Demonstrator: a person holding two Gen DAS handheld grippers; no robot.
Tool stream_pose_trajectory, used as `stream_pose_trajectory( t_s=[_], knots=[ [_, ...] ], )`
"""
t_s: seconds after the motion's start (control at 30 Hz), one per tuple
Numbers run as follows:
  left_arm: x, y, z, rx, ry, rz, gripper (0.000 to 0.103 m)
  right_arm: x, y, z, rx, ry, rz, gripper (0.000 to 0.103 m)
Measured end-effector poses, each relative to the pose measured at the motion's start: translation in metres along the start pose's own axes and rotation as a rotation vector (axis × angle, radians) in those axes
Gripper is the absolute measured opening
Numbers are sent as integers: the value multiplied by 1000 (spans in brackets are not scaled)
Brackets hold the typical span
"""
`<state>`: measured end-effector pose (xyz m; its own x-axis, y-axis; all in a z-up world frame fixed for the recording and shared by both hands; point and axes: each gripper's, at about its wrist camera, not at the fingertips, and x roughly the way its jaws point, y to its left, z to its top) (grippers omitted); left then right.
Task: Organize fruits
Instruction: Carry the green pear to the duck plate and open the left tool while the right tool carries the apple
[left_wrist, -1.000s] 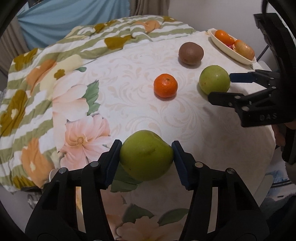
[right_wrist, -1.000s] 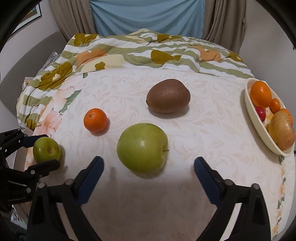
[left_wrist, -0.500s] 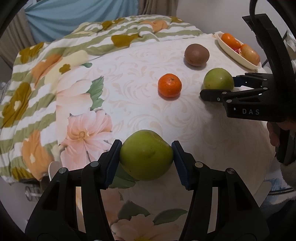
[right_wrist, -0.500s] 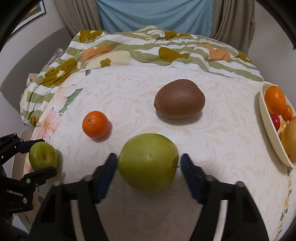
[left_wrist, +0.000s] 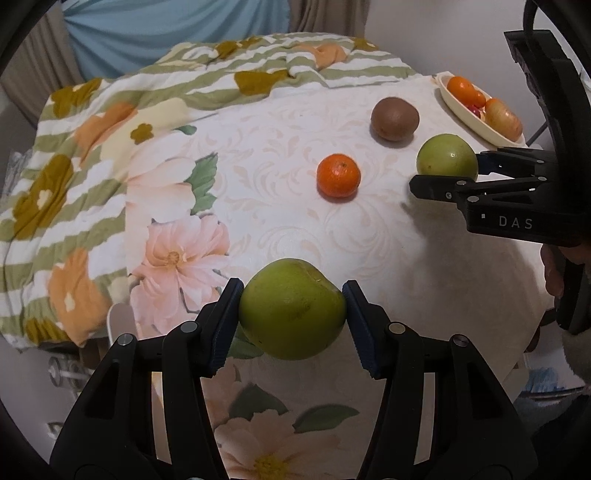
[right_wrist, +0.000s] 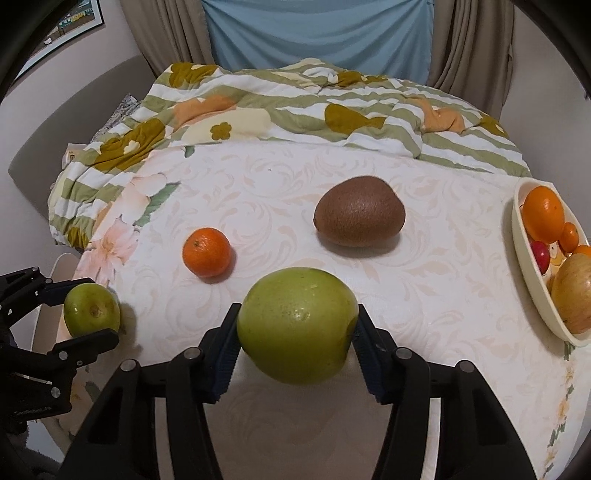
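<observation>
In the left wrist view my left gripper (left_wrist: 291, 308) is shut on a small green apple (left_wrist: 291, 306) above the flowered bedcover. The right wrist view has my right gripper (right_wrist: 297, 328) shut on a bigger green apple (right_wrist: 297, 321), both blue pads pressed to its sides. That bigger apple (left_wrist: 447, 157) and the right gripper (left_wrist: 443, 171) also show at the right of the left wrist view. The small apple (right_wrist: 92, 308) sits in the left gripper (right_wrist: 88, 310) at the left of the right wrist view. A mandarin (right_wrist: 207, 251) and a brown kiwi (right_wrist: 360, 216) lie loose on the white cover.
A cream oval dish (right_wrist: 532, 280) at the right edge holds an orange, small mandarins, a red fruit and a yellowish apple; the dish (left_wrist: 469, 114) is also at the far right in the left wrist view. A rumpled striped floral quilt (right_wrist: 295, 107) lies behind the fruit.
My right gripper closed from wide open onto the bigger green apple. The left gripper kept its grip on the small apple and hardly moved.
</observation>
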<state>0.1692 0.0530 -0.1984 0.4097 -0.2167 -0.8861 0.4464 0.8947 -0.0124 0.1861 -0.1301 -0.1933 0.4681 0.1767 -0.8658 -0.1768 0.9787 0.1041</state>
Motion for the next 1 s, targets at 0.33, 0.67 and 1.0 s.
stream_pose_trajectory(
  t_s=[0.33, 0.67, 1.0],
  knots=[
    [-34, -21, 23, -6, -55, 37, 62, -39, -13, 5, -10, -43, 20, 53],
    [-63, -68, 61, 12, -119, 56, 62, -91, -55, 9, 2, -95, 15, 53],
    [-62, -140, 120, 10, -174, 47, 62, -132, -137, 14, 22, -137, -6, 53]
  ],
)
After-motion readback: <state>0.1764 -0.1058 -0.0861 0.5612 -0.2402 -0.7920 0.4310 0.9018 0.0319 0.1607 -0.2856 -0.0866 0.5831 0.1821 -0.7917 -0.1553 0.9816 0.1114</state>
